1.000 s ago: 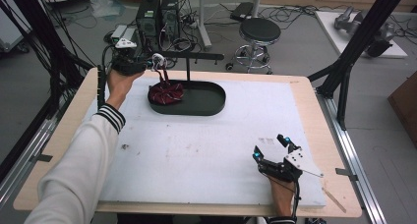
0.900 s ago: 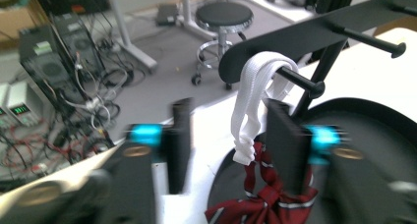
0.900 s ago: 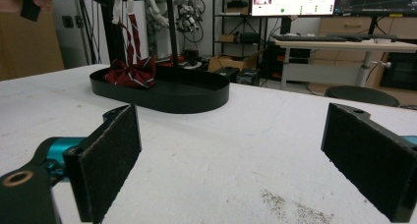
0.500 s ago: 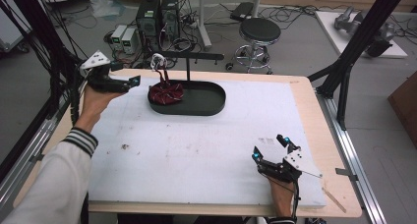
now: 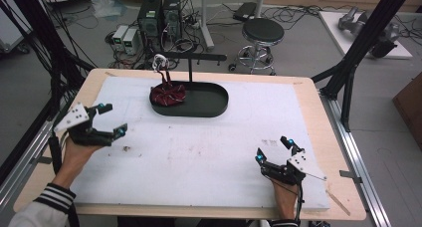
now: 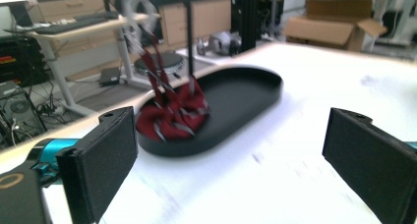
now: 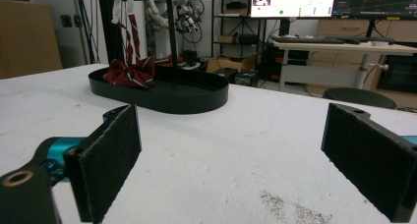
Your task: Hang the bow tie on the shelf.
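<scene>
Red striped cloth point(image 5: 167, 93) is lying bunched in the black tray point(image 5: 211, 107) — nothing gripped. I'm holding the left gripper point(image 5: 109, 120) and right gripper point(image 5: 272, 150) wide-jawed, well clear of that tray; next, I'd judge, comes reaching in.

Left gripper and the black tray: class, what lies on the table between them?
Nothing. In the high view, only bare white mat separates the left gripper from the tray; the left gripper view shows the same.

Pretty typical lab space here, grey floor point(image 5: 308, 43) with cables point(image 5: 293, 10) snaking all over it and a black round stool point(image 5: 263, 32) parked just past the table. A couple of computer towers point(image 5: 160, 15) sit on the floor nearby. There's a desk point(image 7: 344, 47) with lit monitors point(image 7: 334, 0), and cardboard boxes point(image 6: 339, 30) stacked off in the back.
</scene>
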A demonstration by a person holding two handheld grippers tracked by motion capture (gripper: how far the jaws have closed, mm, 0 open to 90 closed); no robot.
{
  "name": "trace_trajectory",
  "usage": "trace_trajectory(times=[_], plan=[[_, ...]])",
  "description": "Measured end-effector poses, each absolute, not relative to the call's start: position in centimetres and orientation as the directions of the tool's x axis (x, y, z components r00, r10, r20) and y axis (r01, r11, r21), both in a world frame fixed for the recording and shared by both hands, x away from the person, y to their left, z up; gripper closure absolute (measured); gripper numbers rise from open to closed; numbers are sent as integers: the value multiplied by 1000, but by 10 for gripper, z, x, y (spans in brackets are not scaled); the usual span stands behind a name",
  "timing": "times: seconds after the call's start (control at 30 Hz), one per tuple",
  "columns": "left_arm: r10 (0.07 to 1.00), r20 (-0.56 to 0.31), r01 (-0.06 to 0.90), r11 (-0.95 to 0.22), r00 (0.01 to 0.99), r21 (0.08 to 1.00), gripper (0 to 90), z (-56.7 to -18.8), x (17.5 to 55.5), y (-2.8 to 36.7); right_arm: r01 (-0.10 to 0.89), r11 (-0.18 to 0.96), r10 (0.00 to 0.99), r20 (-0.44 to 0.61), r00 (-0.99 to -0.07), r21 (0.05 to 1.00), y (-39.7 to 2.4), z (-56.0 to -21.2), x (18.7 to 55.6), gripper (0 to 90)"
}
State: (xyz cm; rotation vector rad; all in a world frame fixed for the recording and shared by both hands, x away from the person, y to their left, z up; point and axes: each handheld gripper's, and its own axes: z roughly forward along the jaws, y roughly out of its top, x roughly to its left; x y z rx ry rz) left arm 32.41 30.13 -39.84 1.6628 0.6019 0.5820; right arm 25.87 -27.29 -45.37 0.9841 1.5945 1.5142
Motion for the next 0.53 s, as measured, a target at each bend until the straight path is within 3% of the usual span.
trace_trajectory(times=[0.23,0.53], plan=[[701,43,-7,-54,711,998,69,-435,287,294,46,24,894,-1,-448,999,-273,-454,259,70],[729,14,-25,5,685,1000,69,-455,275,299,40,30,894,-9,-448,999,-272,-454,258,70]])
